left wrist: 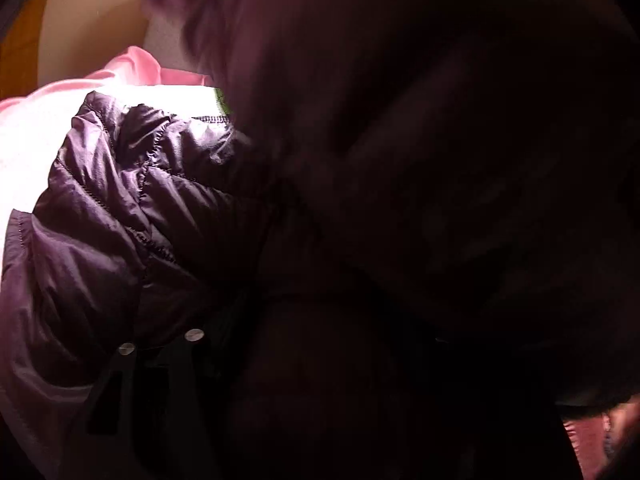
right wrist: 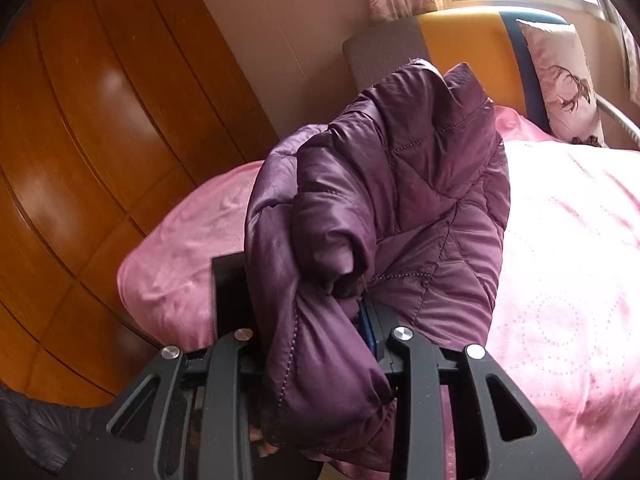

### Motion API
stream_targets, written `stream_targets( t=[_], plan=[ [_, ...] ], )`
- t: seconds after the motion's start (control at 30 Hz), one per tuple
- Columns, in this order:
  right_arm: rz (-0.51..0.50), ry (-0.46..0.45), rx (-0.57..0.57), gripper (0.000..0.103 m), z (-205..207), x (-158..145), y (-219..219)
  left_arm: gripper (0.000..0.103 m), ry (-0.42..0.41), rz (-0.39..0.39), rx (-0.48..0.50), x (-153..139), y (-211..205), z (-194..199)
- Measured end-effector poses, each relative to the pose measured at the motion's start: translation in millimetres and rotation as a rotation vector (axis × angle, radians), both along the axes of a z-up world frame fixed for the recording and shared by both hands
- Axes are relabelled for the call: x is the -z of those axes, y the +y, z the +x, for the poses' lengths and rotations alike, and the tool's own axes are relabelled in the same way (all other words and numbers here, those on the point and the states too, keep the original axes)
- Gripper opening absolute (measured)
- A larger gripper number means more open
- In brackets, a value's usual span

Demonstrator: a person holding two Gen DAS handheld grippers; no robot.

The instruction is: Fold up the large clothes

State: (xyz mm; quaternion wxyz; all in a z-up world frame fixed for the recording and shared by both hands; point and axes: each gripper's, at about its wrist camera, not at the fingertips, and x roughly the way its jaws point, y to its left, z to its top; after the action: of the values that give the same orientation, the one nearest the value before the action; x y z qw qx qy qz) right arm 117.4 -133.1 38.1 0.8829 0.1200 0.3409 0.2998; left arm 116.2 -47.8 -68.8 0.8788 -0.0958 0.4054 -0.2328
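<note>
Your right tongs (right wrist: 320, 300) clamp a bunched fold of the purple quilted jacket (right wrist: 400, 184) above the pink bed (right wrist: 560, 260). Jacket fabric smothers your left tongs (left wrist: 160, 344), so their grip cannot be told.

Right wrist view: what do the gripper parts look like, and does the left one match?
The right gripper is matte black plastic: slotted linkage arms with round silver pivot pins, and a blue pad on one of the jaws. The left gripper shows the same black arms and silver pins, mostly lost in shadow. No cables or markings show.
</note>
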Motion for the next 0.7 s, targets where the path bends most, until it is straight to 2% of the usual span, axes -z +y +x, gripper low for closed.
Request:
stream_targets(
  t=[0.13,0.27,0.37,0.43,0.47,0.53,0.6,0.7],
  plan=[
    [-0.076,-0.009,-0.007,0.029,1,2,20,0.055,0.009,-0.075,0.010,-19,45,-20],
    [-0.223,-0.030,-0.041,0.029,4,12,81,0.055,-0.033,-0.143,-0.082,-43,117,-38],
    [-0.353,-0.067,-0.077,0.031,1,25,126,0.056,-0.069,-0.319,-0.111,-66,170,-39],
    [-0.430,-0.103,-0.089,0.031,-4,35,152,0.063,-0.087,-0.405,-0.089,-75,184,-37],
    [-0.471,-0.133,-0.096,0.032,-8,40,165,0.070,-0.085,-0.432,-0.070,-77,186,-34],
    [-0.543,-0.195,-0.104,0.034,-18,47,184,0.072,-0.066,-0.427,-0.033,-78,181,-26],
    [-0.592,-0.247,-0.110,0.036,-29,53,195,0.072,-0.056,-0.371,-0.019,-79,168,-14],
    [-0.597,-0.285,-0.124,0.041,-37,63,197,0.072,-0.009,-0.340,0.031,-75,148,6]
  ],
)
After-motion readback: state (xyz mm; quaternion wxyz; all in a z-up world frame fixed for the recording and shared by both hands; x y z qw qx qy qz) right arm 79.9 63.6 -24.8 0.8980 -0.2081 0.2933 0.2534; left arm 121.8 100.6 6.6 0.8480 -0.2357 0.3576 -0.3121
